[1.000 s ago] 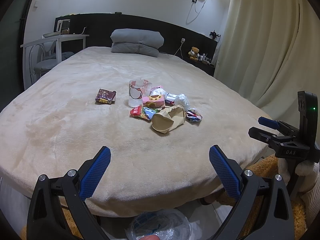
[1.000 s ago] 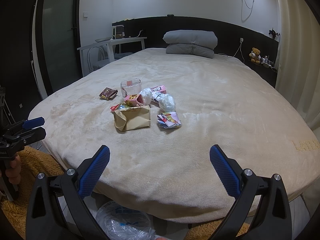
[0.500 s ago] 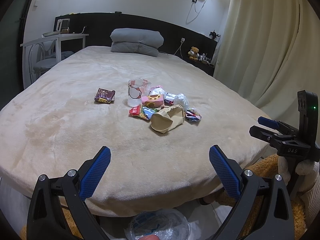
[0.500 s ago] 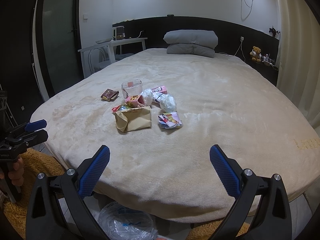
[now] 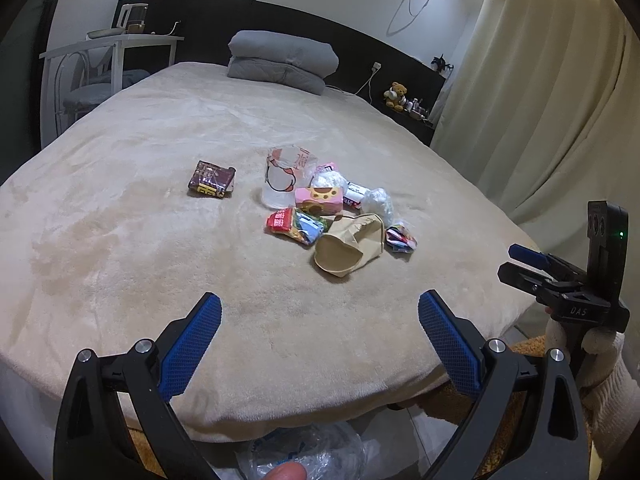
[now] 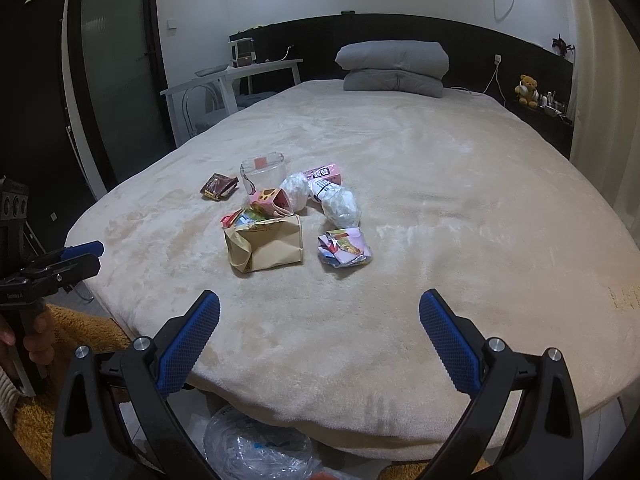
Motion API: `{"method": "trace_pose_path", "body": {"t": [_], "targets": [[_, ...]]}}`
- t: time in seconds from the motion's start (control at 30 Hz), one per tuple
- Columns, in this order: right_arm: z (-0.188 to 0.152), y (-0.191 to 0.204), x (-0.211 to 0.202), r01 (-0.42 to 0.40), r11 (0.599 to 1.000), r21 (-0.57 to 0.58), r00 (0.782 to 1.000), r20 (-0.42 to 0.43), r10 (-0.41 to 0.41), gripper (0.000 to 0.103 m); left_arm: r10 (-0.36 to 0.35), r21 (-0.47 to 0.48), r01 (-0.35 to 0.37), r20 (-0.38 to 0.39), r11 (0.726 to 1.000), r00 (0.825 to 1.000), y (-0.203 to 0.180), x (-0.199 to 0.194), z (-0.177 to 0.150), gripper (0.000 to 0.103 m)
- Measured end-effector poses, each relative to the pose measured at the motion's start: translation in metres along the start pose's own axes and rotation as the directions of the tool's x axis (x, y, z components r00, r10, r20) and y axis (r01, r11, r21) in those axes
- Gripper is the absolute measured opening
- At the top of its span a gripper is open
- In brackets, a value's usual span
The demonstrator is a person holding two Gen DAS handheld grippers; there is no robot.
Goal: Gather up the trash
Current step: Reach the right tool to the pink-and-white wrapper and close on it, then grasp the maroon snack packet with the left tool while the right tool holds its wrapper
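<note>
A pile of trash lies mid-bed: a crumpled brown paper bag (image 5: 349, 243) (image 6: 265, 245), a clear plastic cup (image 5: 285, 178) (image 6: 262, 172), a pink carton (image 5: 319, 199), colourful wrappers (image 5: 296, 226) (image 6: 344, 247), white crumpled plastic (image 5: 378, 201) (image 6: 340, 205). A dark brown packet (image 5: 211, 179) (image 6: 219, 186) lies apart to the left. My left gripper (image 5: 320, 320) and right gripper (image 6: 320, 318) are open and empty over the bed's near edge, short of the pile. A clear plastic bag (image 5: 304, 454) (image 6: 256, 446) lies on the floor below.
The beige bed (image 5: 120, 220) fills both views. Grey folded bedding (image 5: 282, 60) lies at the head. A white desk (image 5: 112, 46) stands at left, curtains (image 5: 540, 100) at right. A teddy bear (image 6: 528, 90) sits on the headboard shelf.
Both grippers have drifted slightly forward toward the bed. The trash has not moved and both jaws stay open.
</note>
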State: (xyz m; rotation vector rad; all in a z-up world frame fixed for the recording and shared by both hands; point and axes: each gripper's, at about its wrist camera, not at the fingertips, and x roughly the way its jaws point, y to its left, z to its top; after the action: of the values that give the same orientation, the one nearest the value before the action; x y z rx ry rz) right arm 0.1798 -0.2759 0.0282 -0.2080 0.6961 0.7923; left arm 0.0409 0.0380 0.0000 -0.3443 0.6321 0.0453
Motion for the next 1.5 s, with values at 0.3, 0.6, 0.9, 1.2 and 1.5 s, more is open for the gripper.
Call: {"method": "trace_pose_path", "body": {"t": [0.3,0.6,0.9,1.2,1.5], "targets": [[0.024,-0.023,0.059,-0.025,0.999,-0.039,0.994,-0.103,0.021,0.095,0.053,0.020,-0.052,-0.026,0.998,0.998,0.029,0.031,0.038,0.097],[0.043,-0.044,0.126,-0.069,0.997,-0.030,0.970,-0.236,0.060,0.081,0.053,0.062,-0.050,-0.058,0.997,0.997,0.039,0.055,0.056,0.097],[0.046,-0.048,0.161,-0.099,0.994,-0.038,0.948,-0.307,0.082,0.053,0.055,0.063,-0.050,-0.084,0.997,0.995,0.050,0.067,0.061,0.097],[0.046,-0.042,0.149,-0.087,0.995,-0.055,0.959,-0.276,0.069,0.047,0.051,0.071,-0.044,-0.091,0.997,0.995,0.050,0.067,0.060,0.097],[0.050,-0.030,0.113,-0.080,0.997,-0.002,0.971,-0.228,0.077,0.047,0.104,0.086,-0.096,-0.092,0.992,0.990,0.056,0.089,0.071,0.097]]}}
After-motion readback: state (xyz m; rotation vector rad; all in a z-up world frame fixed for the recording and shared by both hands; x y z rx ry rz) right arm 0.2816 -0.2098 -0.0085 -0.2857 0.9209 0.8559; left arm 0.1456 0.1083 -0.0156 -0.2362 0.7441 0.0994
